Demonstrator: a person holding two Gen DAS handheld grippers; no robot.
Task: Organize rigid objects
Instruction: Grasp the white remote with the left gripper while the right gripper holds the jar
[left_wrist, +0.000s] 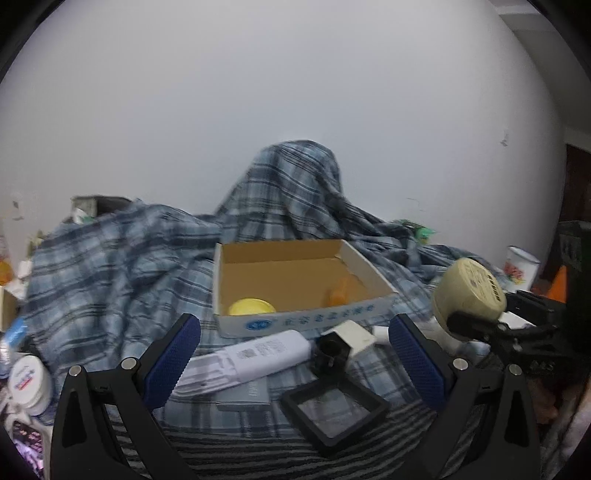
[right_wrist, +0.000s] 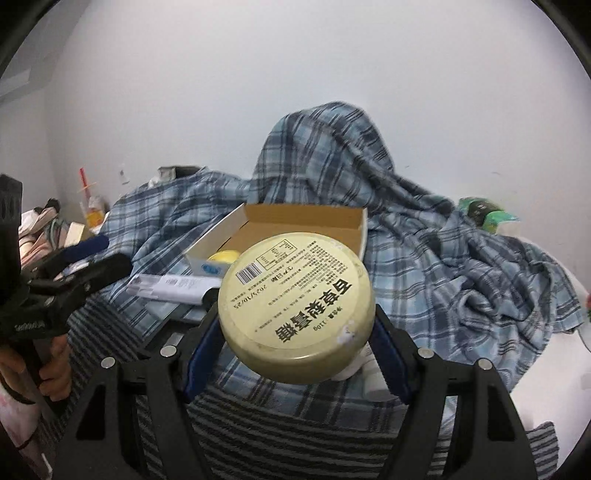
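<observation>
Jaws of the right gripper (right_wrist: 297, 332) pinch a round cream tin (right_wrist: 295, 308) by its rim, one blue pad on each side, so the tin sits squarely between them with its flat printed face tilted up toward the camera. The print is black and reads upside down from here: a barcode at the upper left, a small table of figures, blocks of fine Chinese text too small to make out, a date stamp reading 2023/10/25, and a row of large bold Chinese characters near the lower edge. A white chip marks the rim at the lower right.

From the left wrist view the same tin (left_wrist: 469, 291) hangs in the air at the right, above and apart from the clutter, near the right front corner of an open cardboard box (left_wrist: 373, 275). Blue Chinese lettering and a round blue logo run along the box's white front wall; the characters are blurred. Inside lie a yellow lid (left_wrist: 252, 306) and an orange object (left_wrist: 340, 291).

Jaws of the left gripper (left_wrist: 295, 345) stand spread with nothing pinched between them. Below them on the plaid cloth (left_wrist: 110, 280) lie a white rectangular device (left_wrist: 273, 352) bearing a QR code and fine print, and a black square case (left_wrist: 334, 415) with a clear window.
</observation>
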